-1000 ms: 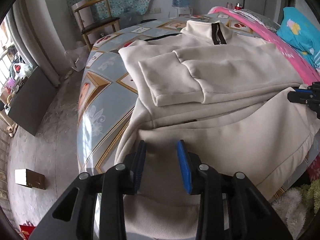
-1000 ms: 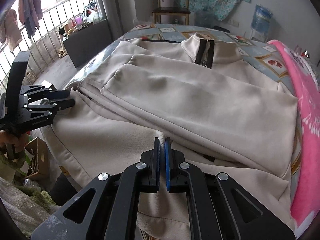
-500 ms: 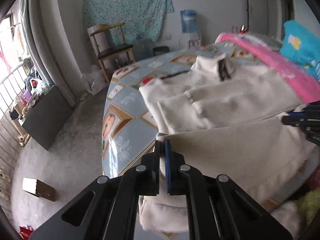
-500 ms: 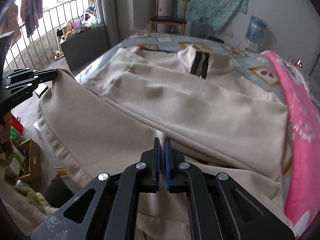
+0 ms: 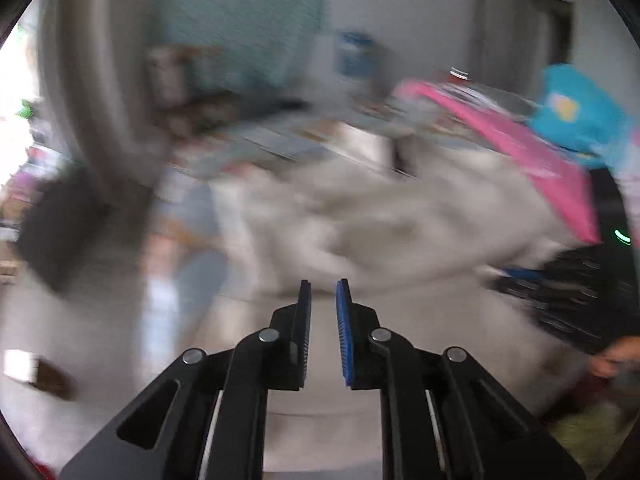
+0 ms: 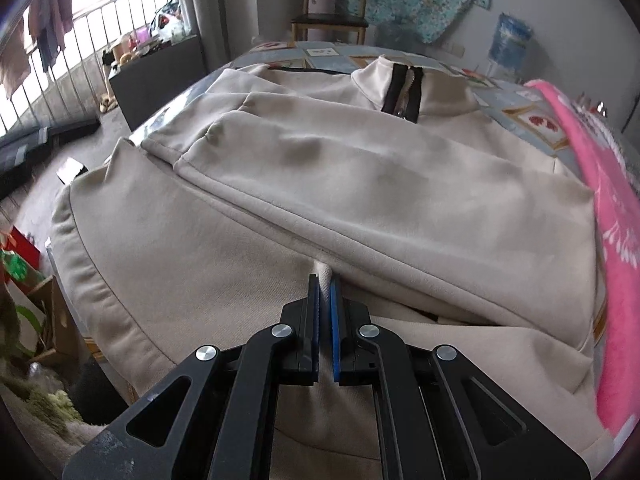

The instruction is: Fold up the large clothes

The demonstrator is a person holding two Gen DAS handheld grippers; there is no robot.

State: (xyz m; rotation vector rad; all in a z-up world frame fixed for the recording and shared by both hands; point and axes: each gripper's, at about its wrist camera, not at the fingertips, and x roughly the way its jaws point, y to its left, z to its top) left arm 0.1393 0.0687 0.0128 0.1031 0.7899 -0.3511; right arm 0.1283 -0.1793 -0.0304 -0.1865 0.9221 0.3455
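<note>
A large beige zip-collar sweatshirt (image 6: 360, 168) lies on the patterned table (image 6: 328, 53), sleeves folded across its chest, its lower part draped over the near edge. My right gripper (image 6: 325, 280) is shut on a pinch of the sweatshirt's lower fabric near the middle fold. The left wrist view is heavily blurred by motion. In it my left gripper (image 5: 323, 292) stands slightly open with nothing clearly between its pads, above the sweatshirt (image 5: 400, 216). The right gripper shows blurred at the right edge of that view (image 5: 560, 292).
A pink blanket (image 6: 600, 184) runs along the table's right side, with a turquoise cushion (image 5: 580, 112) beyond. A wooden chair (image 6: 330, 8), a water bottle (image 6: 510, 48) and a dark cabinet (image 6: 156, 76) stand past the table. Boxes lie on the floor at left.
My left gripper, shut on the sweatshirt hem half a second ago, has opened slightly and is moving fast, blurring its view. The lifted left hem has dropped. The right gripper stays shut on the fabric.
</note>
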